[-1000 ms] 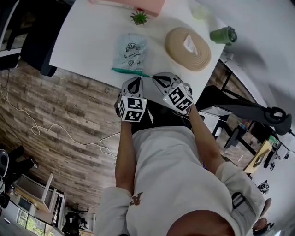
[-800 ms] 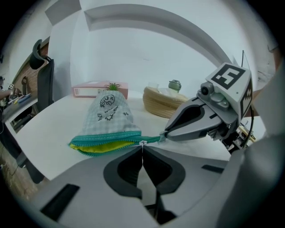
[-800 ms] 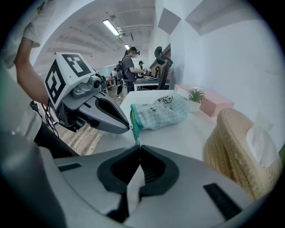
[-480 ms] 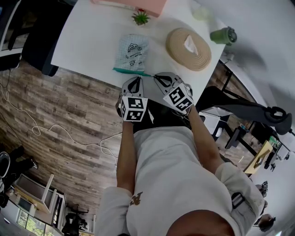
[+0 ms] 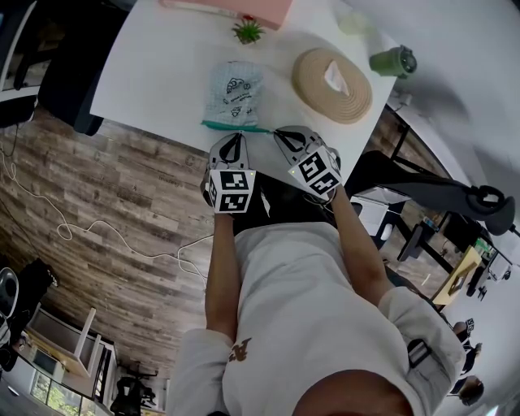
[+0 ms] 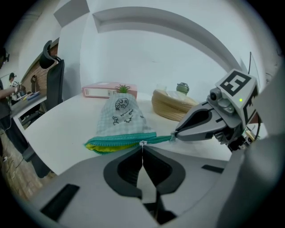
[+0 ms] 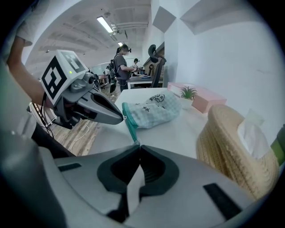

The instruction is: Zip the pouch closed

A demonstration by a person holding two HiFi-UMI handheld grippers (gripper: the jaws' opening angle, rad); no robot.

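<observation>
A pale checked pouch (image 5: 234, 91) with a teal zipper (image 6: 129, 139) lies near the front edge of the white table (image 5: 154, 73). My left gripper (image 5: 236, 135) is shut on the small silver zipper pull (image 6: 142, 143), about midway along the zipper. To its left the mouth gapes and shows yellow lining (image 6: 104, 148). My right gripper (image 5: 277, 132) is shut on the teal tail end of the zipper (image 7: 132, 135), just right of the pouch. In the left gripper view the right gripper (image 6: 176, 135) pinches that tail. The right gripper view shows the left gripper (image 7: 121, 119) at the zipper.
A round woven tissue holder (image 5: 331, 84) sits right of the pouch, with a green cup (image 5: 396, 62) beyond it. A pink box (image 5: 236, 8) and a small potted plant (image 5: 246, 31) stand at the back. A black chair (image 6: 52, 75) is at the table's left end.
The left gripper has edged slightly left along the zipper, relative to the pouch. The right gripper has stayed put on the zipper's tail.
</observation>
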